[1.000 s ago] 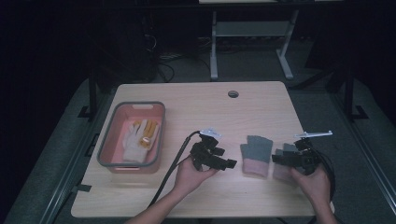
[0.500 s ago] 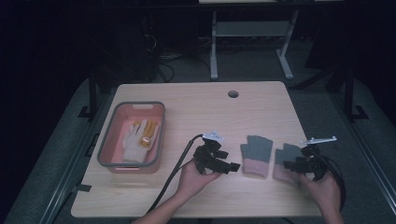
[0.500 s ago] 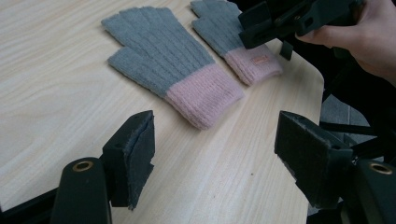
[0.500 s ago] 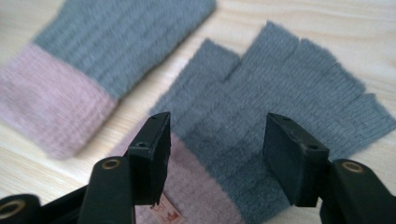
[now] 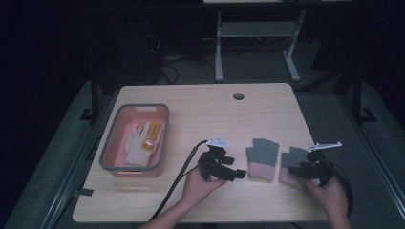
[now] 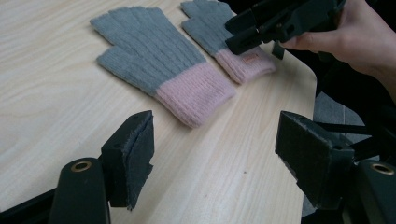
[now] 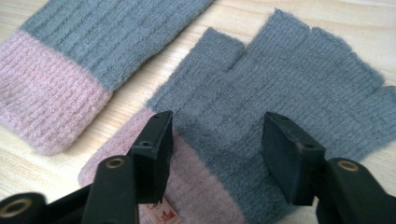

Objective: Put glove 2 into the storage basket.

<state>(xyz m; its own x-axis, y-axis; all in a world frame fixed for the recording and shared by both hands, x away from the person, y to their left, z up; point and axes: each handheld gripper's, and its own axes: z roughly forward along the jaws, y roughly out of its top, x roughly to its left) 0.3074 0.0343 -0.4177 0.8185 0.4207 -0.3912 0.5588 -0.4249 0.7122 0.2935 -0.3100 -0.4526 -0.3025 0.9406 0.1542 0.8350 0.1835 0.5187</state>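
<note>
- Dim room; pale wooden table [image 5: 200, 102], two grey knit fingerless gloves with pink cuffs lying side by side near its front right.
- Right gripper [image 7: 217, 140]: jaws closing, straddling the right-hand glove [image 7: 289, 88], pads not yet pressing.
- Left gripper [image 6: 215, 154]: spread, empty, just short of the left-hand glove [image 6: 154, 60].

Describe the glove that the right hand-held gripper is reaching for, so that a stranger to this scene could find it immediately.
On the light wooden table, look at the near right corner, where two grey knitted fingerless gloves with pink cuffs lie side by side. The wanted glove is the one nearer the table's right edge. Unlike its twin, it has the right hand-held gripper over it, jaws open across its cuff seam.
</note>
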